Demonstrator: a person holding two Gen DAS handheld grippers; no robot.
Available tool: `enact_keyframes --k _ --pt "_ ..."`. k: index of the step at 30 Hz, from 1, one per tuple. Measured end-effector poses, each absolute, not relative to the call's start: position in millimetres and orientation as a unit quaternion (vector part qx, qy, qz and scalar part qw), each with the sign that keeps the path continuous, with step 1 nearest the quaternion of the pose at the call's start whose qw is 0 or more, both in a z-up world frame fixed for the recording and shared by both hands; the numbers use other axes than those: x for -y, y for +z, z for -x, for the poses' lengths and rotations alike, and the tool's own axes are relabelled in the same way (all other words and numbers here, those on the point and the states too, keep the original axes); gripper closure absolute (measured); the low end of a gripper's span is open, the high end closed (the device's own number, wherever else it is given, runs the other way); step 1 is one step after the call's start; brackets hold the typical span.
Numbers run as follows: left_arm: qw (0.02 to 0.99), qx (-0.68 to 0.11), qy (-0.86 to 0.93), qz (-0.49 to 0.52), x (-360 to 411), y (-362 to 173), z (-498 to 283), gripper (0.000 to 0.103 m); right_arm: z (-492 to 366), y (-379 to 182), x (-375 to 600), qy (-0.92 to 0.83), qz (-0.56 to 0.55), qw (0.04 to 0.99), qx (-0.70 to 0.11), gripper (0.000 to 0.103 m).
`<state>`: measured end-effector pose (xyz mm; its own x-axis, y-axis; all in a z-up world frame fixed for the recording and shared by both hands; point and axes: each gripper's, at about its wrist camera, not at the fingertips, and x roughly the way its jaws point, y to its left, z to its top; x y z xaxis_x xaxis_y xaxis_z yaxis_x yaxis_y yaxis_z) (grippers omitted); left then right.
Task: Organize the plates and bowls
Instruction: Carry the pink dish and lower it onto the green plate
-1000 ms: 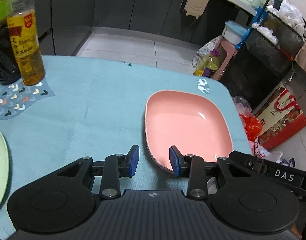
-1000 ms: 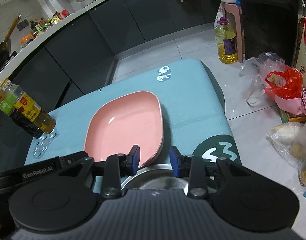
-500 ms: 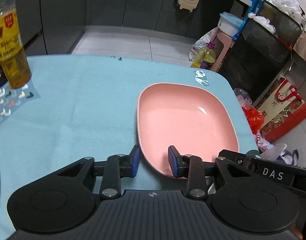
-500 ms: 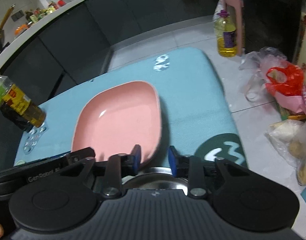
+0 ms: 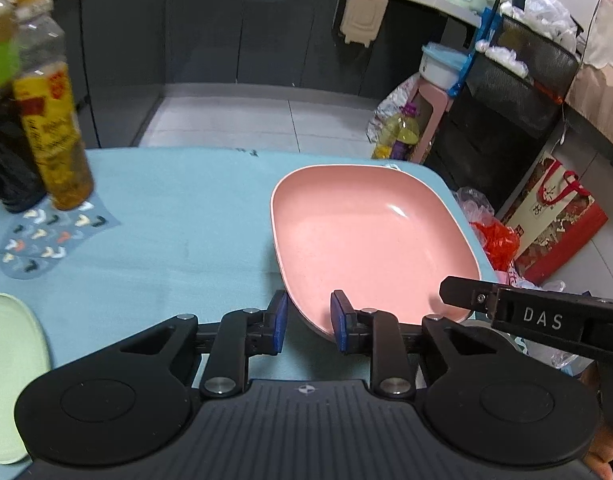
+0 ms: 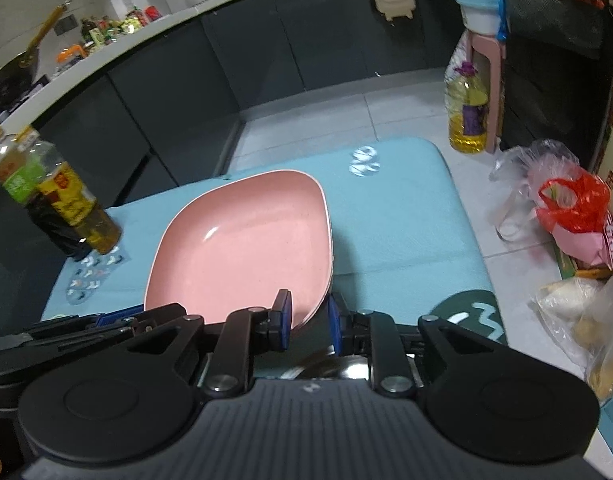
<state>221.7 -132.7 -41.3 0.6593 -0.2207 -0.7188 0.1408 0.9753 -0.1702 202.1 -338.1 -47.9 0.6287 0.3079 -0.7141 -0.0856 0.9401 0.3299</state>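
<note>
A pink squarish plate (image 5: 370, 236) is lifted and tilted above the blue tablecloth (image 5: 178, 216). My left gripper (image 5: 306, 322) is shut on the plate's near left rim. My right gripper (image 6: 308, 318) is shut on the plate's (image 6: 242, 240) near right corner. The right gripper's body (image 5: 546, 316) shows at the right of the left wrist view. A pale green plate (image 5: 6, 376) lies at the table's near left edge. A steel bowl's rim (image 6: 338, 370) shows under my right gripper.
Two bottles (image 5: 50, 136) stand at the table's far left, by a patterned patch (image 5: 46, 240). Off the table's right side are an oil jug (image 6: 468, 116), a pink stool (image 5: 430, 120), plastic bags (image 6: 566, 204) and a red gift bag (image 5: 554, 216).
The pink plate has risen off the cloth and tilted, held by both grippers. Both cameras have moved up and back, so the bottles show larger at the left.
</note>
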Motion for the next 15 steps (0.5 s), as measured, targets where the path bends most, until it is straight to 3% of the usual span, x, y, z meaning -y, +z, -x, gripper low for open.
enact_keyframes --k 15 --pt "0.921 -0.381 -0.05 0.069 35.8 -18.9 -170.3 0.081 -180.2 -27.2 254.8 0.191 -0.09 0.886 -0.413 0.098"
